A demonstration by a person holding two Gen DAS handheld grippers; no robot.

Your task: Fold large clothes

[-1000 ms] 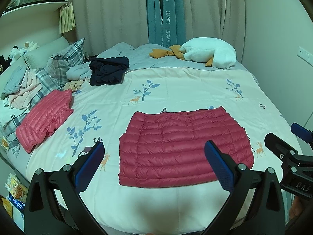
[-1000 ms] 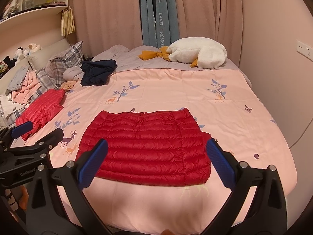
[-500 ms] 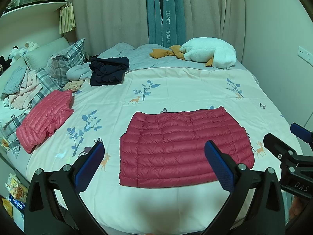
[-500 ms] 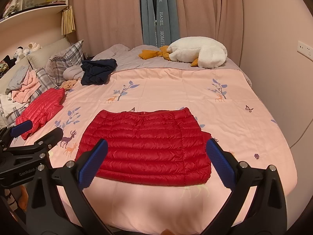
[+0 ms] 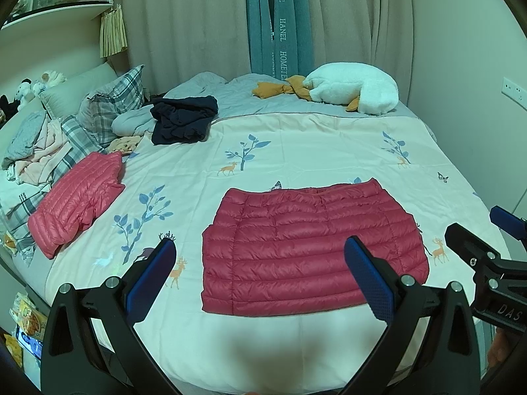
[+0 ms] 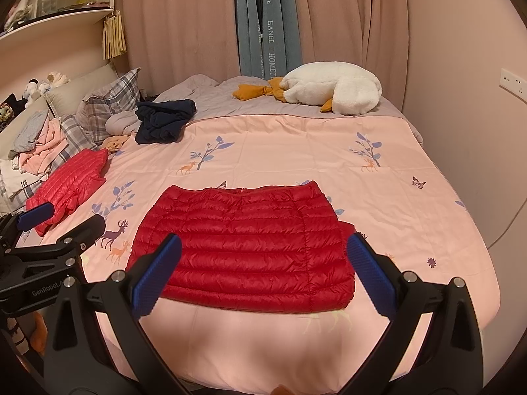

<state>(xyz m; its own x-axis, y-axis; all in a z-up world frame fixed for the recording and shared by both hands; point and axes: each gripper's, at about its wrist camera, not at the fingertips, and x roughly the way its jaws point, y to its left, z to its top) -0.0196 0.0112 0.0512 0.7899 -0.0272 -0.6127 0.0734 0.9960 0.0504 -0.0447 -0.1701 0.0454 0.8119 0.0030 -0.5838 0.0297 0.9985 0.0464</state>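
A red quilted down jacket (image 5: pixel 306 247) lies folded flat into a rectangle near the front edge of the bed; it also shows in the right wrist view (image 6: pixel 247 243). My left gripper (image 5: pixel 260 279) is open and empty, held above the bed's front edge just short of the jacket. My right gripper (image 6: pixel 263 273) is open and empty, also just short of the jacket. The right gripper shows at the right edge of the left wrist view (image 5: pixel 487 256). The left gripper shows at the left edge of the right wrist view (image 6: pixel 49 230).
A second folded red jacket (image 5: pixel 75 204) lies at the bed's left side by plaid pillows (image 5: pixel 112 105). A dark garment (image 5: pixel 184 120) and a white plush goose (image 5: pixel 352 89) lie at the far end. A wall runs along the bed's right side.
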